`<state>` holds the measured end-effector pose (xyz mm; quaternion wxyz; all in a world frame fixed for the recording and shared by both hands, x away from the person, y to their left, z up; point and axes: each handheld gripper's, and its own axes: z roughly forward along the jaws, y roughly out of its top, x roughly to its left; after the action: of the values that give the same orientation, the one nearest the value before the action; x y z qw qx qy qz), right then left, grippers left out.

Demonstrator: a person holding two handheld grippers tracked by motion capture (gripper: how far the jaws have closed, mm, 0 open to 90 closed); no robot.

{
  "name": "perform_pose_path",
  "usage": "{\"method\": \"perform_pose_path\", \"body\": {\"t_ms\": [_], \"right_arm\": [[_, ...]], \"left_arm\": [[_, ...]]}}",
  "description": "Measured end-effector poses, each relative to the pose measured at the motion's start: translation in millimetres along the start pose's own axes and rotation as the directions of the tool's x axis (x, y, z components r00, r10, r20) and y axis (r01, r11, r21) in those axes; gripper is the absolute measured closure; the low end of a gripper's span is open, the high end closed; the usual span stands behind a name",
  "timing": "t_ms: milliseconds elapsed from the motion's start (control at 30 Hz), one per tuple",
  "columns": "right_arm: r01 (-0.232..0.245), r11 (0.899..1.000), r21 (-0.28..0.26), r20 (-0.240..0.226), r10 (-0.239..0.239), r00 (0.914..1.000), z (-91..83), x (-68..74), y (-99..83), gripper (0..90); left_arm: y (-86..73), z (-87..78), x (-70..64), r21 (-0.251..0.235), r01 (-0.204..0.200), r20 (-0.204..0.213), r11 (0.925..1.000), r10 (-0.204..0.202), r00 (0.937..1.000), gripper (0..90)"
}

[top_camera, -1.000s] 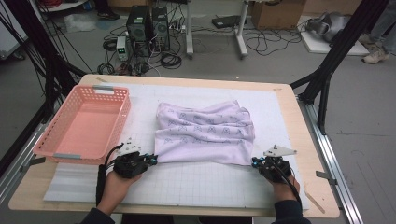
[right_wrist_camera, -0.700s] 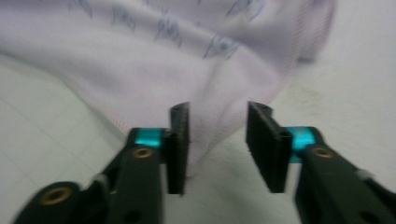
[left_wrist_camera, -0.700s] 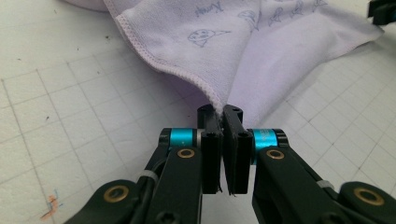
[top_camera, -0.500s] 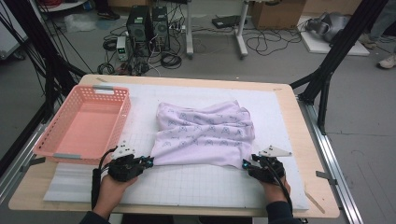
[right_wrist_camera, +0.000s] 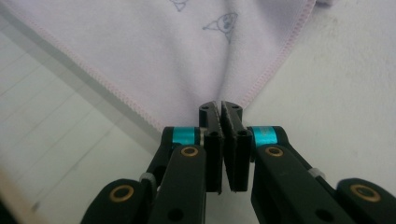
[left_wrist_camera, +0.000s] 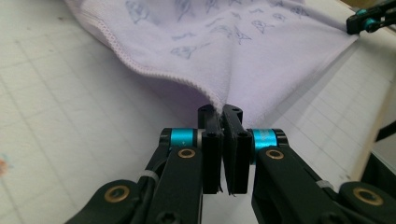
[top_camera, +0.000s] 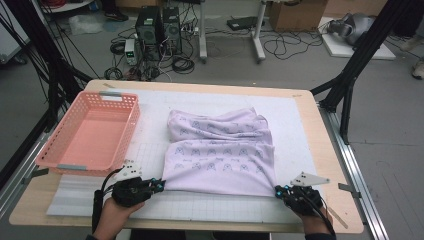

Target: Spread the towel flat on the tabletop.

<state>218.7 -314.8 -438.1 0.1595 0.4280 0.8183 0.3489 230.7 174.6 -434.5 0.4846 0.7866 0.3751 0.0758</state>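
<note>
The left gripper [left_wrist_camera: 220, 111] and the right gripper [right_wrist_camera: 221, 108] are each clamped on a near corner of a lilac printed cloth [top_camera: 220, 155], jaws pressed together over the stitched hem. The cloth lies part-folded in the middle of a white gridded mat [top_camera: 300, 125], its near edge stretched between the two tools, which sit at that edge, left and right. The hold on each corner looks shallow, so a hard or uneven pull could slip a hem free and let that side drop; dragging low could also bunch the folded upper layer. A pink plastic basket [top_camera: 127, 131] stands well apart at the left on the wooden table [top_camera: 325, 150].
</note>
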Motion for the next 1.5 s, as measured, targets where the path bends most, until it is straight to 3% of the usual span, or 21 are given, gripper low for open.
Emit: {"method": "perform_pose_path", "body": {"t_ms": [167,333,433,467,500,533,600,700,800,900,933,1000,1033,1067,1100,1200,1367,1500], "right_arm": [[0.019,1.0,0.006,-0.048,-0.019,0.9987,-20.2,10.3,-15.3,87.4],[0.06,0.996,0.06,-0.081,-0.055,0.9952,-34.3,21.9,-30.3,87.4],[0.073,0.996,0.06,-0.101,-0.067,0.9926,-42.1,25.1,-33.7,86.5],[0.074,0.996,0.048,-0.101,-0.069,0.9925,-43.6,25.2,-32.7,83.7],[0.059,0.998,0.019,-0.088,-0.057,0.9944,-44.5,24.3,-30.7,72.9],[0.031,0.999,-0.018,-0.076,-0.032,0.9966,-44.0,21.8,-27.7,65.5],[-0.003,0.998,-0.066,-0.052,-0.001,0.9987,-40.0,18.2,-20.3,61.3],[-0.008,0.997,-0.073,-0.002,0.008,1.0,-23.7,15.0,-10.0,60.1],[-0.022,0.999,-0.049,0.047,0.024,0.9986,-5.7,11.7,-3.5,60.2],[-0.02,1.0,-0.016,0.055,0.021,0.9982,5.5,11.4,-3.4,60.1],[-0.032,0.999,-0.023,0.055,0.034,0.9979,5.4,11.5,-4.4,60.3],[-0.048,0.998,-0.031,0.047,0.05,0.9977,5.0,10.5,-6.3,66.0],[-0.055,0.998,-0.032,0.032,0.056,0.9979,4.5,10.1,-6.4,77.7],[-0.057,0.998,-0.023,-0.002,0.057,0.9984,3.9,9.8,-6.2,86.4],[-0.045,0.999,-0.023,0.005,0.045,0.999,3.8,11.6,-5.9,86.7],[-0.016,1.0,-0.005,0.004,0.016,0.9999,0.8,14.2,-5.3,87.6],[-0.008,1.0,-0.006,-0.043,0.008,0.9991,-17.3,15.3,-15.5,87.7],[0.001,0.999,-0.033,-0.094,-0.004,0.9956,-40.8,21.8,-20.1,87.7]], "left_arm": [[-13.4,-9.2,-10.5,0.052,-0.022,0.05,0.9984,0.02,0.9985,86.4],[-29.8,-17.6,-27.0,0.117,-0.055,0.115,0.9915,0.042,0.9924,86.6],[-34.7,-22.9,-33.5,0.101,-0.098,0.138,0.99,0.084,0.9868,84.9],[-34.1,-22.5,-31.9,0.075,-0.117,0.103,0.9903,0.109,0.9888,75.6],[-31.7,-20.3,-28.2,0.059,-0.096,0.069,0.9936,0.092,0.9933,58.0],[-28.3,-17.9,-22.5,0.046,-0.063,0.06,0.9969,0.06,0.9964,49.9],[-21.4,-12.3,-13.9,0.001,-0.027,0.025,0.9996,0.027,0.9993,44.3],[-11.6,1.0,-2.2,-0.032,0.035,-0.011,0.9989,-0.035,0.9993,42.8],[-2.7,18.5,2.5,-0.012,0.061,-0.001,0.9981,-0.061,0.9982,43.1],[-1.5,32.4,-2.8,0.026,0.039,0.004,0.9989,-0.039,0.9992,44.0],[-2.4,36.7,-5.6,0.046,0.023,-0.003,0.9987,-0.023,0.9997,44.1],[-3.7,38.6,-12.3,0.047,-0.045,-0.046,0.9979,0.047,0.9978,47.7],[-4.4,38.5,-15.2,0.054,-0.086,-0.073,0.9948,0.09,0.9932,53.2],[-5.2,36.8,-16.9,0.065,-0.134,-0.098,0.9889,0.14,0.9853,67.4],[-5.3,35.1,-16.2,0.071,-0.117,-0.079,0.9906,0.123,0.9893,85.4],[-5.4,25.2,-16.3,0.102,-0.11,-0.063,0.9886,0.117,0.9911,87.2],[-11.1,-4.6,-10.5,0.061,-0.063,-0.042,0.9961,0.066,0.9969,87.3],[-13.1,-27.5,-15.9,0.008,-0.042,0.044,0.9991,0.042,0.9982,87.4]]}}
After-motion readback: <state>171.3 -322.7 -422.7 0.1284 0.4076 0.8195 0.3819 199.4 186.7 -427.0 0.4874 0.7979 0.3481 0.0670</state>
